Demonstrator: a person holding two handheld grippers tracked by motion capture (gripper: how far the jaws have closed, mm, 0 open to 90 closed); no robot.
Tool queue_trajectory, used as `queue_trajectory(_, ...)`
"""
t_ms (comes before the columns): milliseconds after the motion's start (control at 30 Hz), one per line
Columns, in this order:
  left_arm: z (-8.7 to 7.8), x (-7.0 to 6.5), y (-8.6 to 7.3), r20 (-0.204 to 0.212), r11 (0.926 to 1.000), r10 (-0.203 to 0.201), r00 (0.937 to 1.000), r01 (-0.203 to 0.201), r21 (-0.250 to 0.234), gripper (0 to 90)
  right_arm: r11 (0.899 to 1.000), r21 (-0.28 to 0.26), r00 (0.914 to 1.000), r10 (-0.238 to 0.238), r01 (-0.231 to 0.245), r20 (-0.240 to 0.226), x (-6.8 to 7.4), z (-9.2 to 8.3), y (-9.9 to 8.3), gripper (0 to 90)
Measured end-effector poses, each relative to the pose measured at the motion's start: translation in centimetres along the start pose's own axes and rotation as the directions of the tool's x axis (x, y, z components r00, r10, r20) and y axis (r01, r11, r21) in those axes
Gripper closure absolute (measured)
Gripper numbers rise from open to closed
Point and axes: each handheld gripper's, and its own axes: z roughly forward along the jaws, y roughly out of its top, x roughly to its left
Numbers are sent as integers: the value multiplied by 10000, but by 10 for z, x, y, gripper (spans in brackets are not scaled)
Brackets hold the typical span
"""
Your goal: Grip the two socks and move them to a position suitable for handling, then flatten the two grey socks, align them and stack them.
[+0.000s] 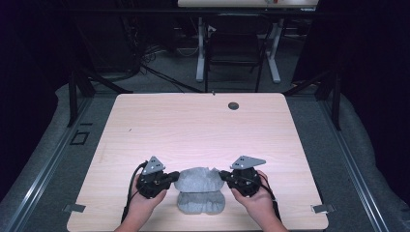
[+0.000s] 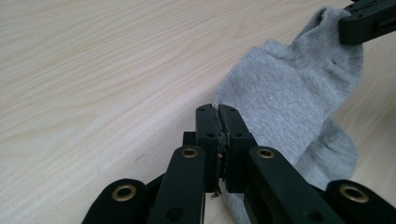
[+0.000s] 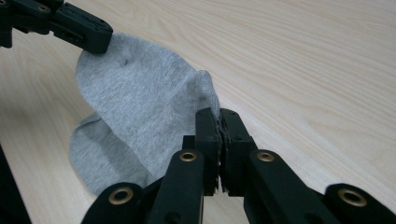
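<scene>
The left hand-held gripper (image 1: 170,179) and the right hand-held gripper (image 1: 226,177) each pinch an edge of the grey sock (image 1: 199,188), lifting it off the desk (image 1: 193,125); next it probably needs folding over.

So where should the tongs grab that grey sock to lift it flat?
Grip the grey sock at its two opposite side edges, one from each side, as now: the left tongs pinch its left edge, the right tongs its right edge. It is thin, limp cloth, so edge pinches spread it, though the lower part still droops onto the table.
</scene>
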Motion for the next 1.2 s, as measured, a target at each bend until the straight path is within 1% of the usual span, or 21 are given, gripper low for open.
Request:
queue_trajectory(100,-3,-5,-4,57,10000,17,10000,-17,28,882,10000,-3,10000,-64,64,-2,3,-4,-4,872)
queue_trajectory(133,-5,-6,-4,86,9999,93,9999,-94,118,882,9999,34,9999,-99,99,-36,4,-6,-5,872)
queue_trajectory(233,-6,-11,-8,118,9999,63,9999,-64,113,881,9999,88,9999,-86,87,-100,7,-9,-9,872)
queue_trajectory(267,-7,-12,-9,165,9998,109,9998,-112,158,882,9999,60,9999,-103,104,-76,9,-9,-10,872)
queue_trajectory(300,-7,-14,-11,170,9999,48,9998,-51,154,882,9998,138,9998,-162,163,-133,10,-10,-11,872)
queue_trajectory(333,-7,-14,-12,186,9997,144,9997,-148,208,882,9997,156,9998,-170,172,-90,11,-10,-13,872)
queue_trajectory(433,-9,-17,-15,214,9995,175,9996,-180,251,882,9997,145,9998,-172,174,-124,14,-11,-16,872)
queue_trajectory(500,-9,-19,-17,241,9995,152,9996,-159,281,882,9998,140,9998,-120,122,-144,16,-13,-19,872)
queue_trajectory(567,-10,-21,-19,266,9995,142,9995,-150,291,882,9997,188,9997,-173,177,-187,18,-13,-21,872)
queue_trajectory(600,-10,-22,-21,280,9994,65,9996,-74,326,882,9995,225,9996,-225,229,-171,20,-14,-22,872)
queue_trajectory(833,-8,-23,-27,283,9981,196,9994,-212,577,882,9982,472,9992,-354,364,-208,25,-10,-28,871)
queue_trajectory(933,-6,-23,-29,290,9979,147,9995,-165,630,882,9973,600,9990,-412,423,-198,25,-9,-31,871)
queue_trajectory(967,-5,-23,-30,313,9980,91,9995,-111,622,882,9971,661,9991,-366,379,-204,25,-9,-32,871)
queue_trajectory(1000,-5,-23,-30,308,9978,120,9995,-140,654,882,9975,623,9993,-320,330,-173,25,-8,-34,871)
queue_trajectory(1100,-3,-23,-32,329,9971,176,9993,-200,734,882,9965,769,9993,-309,325,-226,24,-8,-36,871)
queue_trajectory(1133,-3,-23,-32,369,9970,101,9993,-129,764,882,9968,758,9995,-236,252,-218,24,-8,-37,870)
queue_trajectory(1167,-2,-23,-32,338,9966,141,9993,-168,804,881,9965,797,9995,-219,236,-228,23,-7,-38,870)
queue_trajectory(1200,-1,-22,-33,337,9967,98,9994,-125,799,881,9960,849,9993,-276,296,-240,23,-7,-38,870)
